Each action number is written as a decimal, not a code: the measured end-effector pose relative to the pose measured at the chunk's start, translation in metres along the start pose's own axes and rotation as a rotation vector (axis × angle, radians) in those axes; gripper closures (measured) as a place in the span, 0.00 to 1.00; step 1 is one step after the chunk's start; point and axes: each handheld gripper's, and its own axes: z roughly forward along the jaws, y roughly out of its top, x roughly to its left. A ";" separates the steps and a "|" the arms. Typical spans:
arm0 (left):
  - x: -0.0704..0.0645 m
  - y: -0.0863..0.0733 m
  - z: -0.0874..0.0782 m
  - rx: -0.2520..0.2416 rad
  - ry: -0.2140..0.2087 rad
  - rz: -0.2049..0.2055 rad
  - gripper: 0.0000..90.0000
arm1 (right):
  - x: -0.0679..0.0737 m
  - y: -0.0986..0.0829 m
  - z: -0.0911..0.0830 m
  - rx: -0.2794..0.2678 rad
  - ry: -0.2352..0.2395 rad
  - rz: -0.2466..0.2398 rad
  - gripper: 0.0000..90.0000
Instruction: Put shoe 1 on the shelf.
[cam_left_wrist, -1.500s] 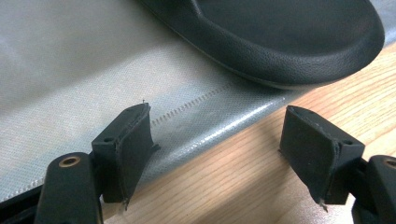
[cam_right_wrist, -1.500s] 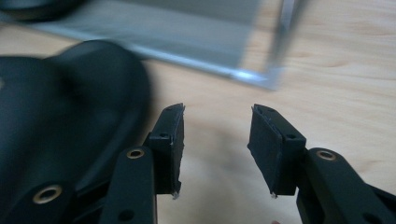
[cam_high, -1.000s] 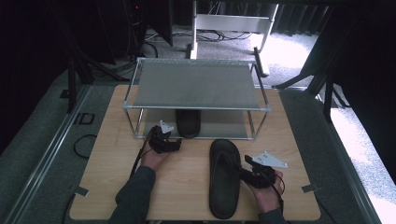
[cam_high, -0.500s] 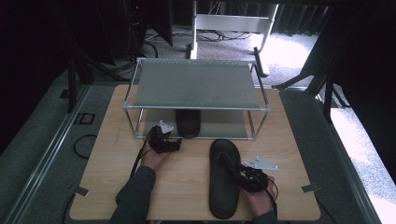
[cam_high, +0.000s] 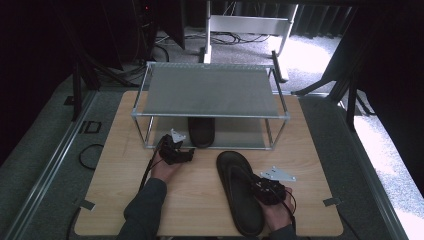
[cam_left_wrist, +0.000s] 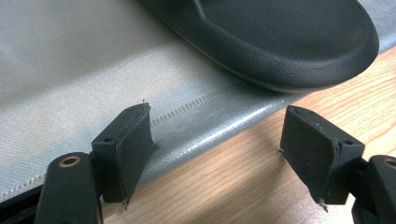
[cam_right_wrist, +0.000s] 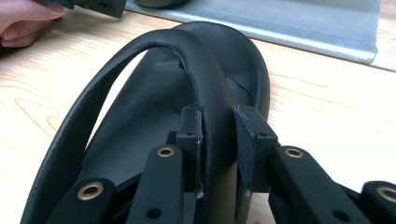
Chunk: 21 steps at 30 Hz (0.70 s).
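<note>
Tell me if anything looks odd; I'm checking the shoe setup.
Nothing damaged or spilled. One black sandal sits on the rack's lower shelf; its mate lies on the table, strap clamped by the right gripper. The left gripper is open.

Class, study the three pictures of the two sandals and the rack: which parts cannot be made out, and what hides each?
- Sandal on the rack's lower shelf: high view, its far end lies under the top shelf.
- Sandal on the table: right gripper view, heel cut off by the bottom edge.
- Right hand-held gripper: high view, jaws too small and dark.
</note>
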 end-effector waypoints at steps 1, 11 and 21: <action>0.000 0.000 0.000 0.000 0.001 0.000 0.29 | 0.000 0.000 0.000 -0.002 -0.001 -0.001 0.81; 0.000 0.000 0.000 0.000 0.000 0.000 0.29 | -0.001 0.012 -0.002 -0.037 -0.024 -0.026 0.81; 0.000 0.000 0.000 0.001 0.003 0.003 0.29 | -0.010 0.032 0.000 -0.087 -0.048 -0.033 0.81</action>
